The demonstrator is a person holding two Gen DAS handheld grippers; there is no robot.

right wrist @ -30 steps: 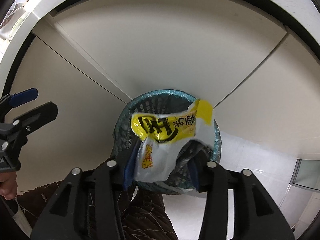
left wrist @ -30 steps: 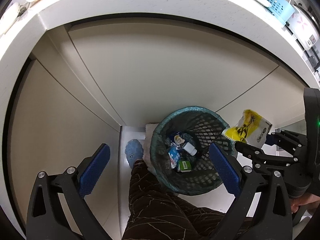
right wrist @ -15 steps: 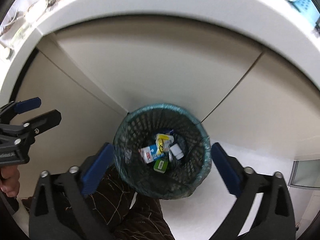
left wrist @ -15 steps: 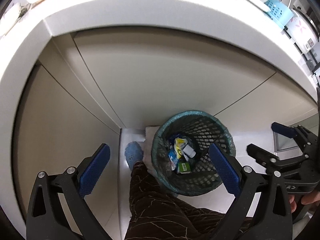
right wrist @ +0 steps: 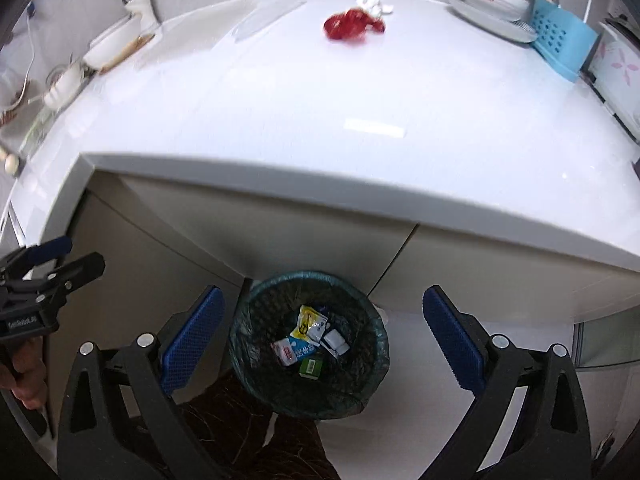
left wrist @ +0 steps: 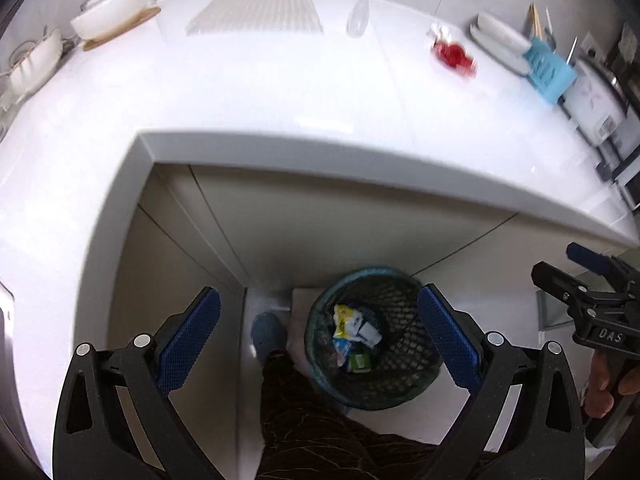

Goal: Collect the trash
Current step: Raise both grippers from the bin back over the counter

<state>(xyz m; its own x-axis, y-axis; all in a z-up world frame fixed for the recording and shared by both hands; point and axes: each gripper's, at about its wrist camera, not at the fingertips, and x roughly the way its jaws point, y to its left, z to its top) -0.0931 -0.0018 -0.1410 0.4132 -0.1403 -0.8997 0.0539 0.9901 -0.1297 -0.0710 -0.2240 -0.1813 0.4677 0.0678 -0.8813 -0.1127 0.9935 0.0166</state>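
Red crumpled wrapper (right wrist: 352,26) sits alone at the far side of the white counter (right wrist: 320,120), up and ahead of both tools, a white wad of tissue (right wrist: 374,4) touching its right end. It's a lump stretched a little left to right. My call: the right gripper (right wrist: 322,336) is nearer, sitting almost straight below it. Both it and the left gripper (left wrist: 318,340) gape wide and empty above the one mesh bin (right wrist: 372,360). Inside: one yellow packet (right wrist: 308,322), three or four other scraps.
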